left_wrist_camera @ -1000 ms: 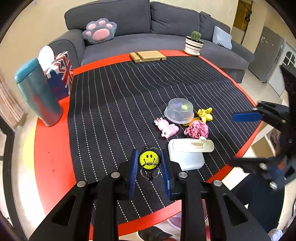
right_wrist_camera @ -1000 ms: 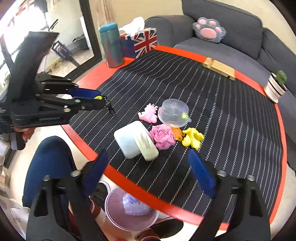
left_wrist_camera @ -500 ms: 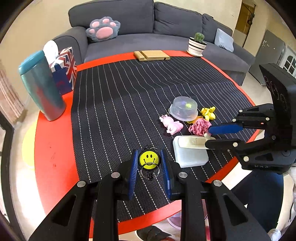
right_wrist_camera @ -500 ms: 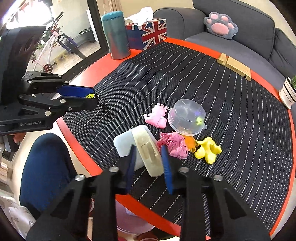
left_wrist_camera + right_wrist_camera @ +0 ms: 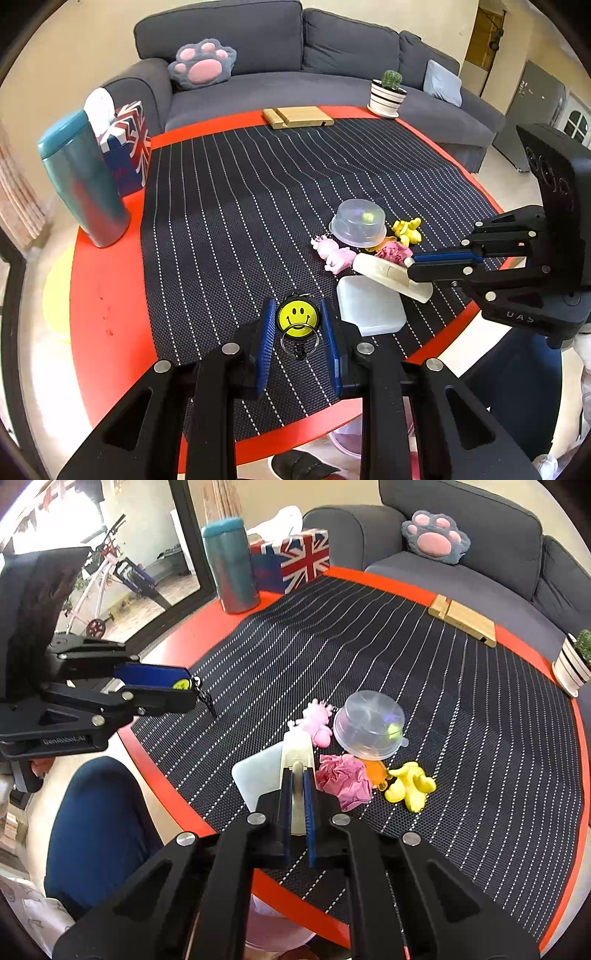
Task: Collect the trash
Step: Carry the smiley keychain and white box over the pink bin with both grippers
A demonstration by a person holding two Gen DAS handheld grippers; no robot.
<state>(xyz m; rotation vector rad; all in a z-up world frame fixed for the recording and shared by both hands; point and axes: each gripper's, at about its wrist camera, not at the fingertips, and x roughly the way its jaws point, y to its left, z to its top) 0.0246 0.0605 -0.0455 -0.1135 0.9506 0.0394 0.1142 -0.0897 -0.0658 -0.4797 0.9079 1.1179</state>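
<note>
Right gripper clenched on cream lid handle ridge; lid likely light, stiff, slippery. Left gripper grasping smiley keychain.

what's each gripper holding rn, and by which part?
Left gripper: smiley keychain, pinched across the disc's edges. Right gripper: cream lid, pinched by its raised handle, tilted above the white box.
</note>
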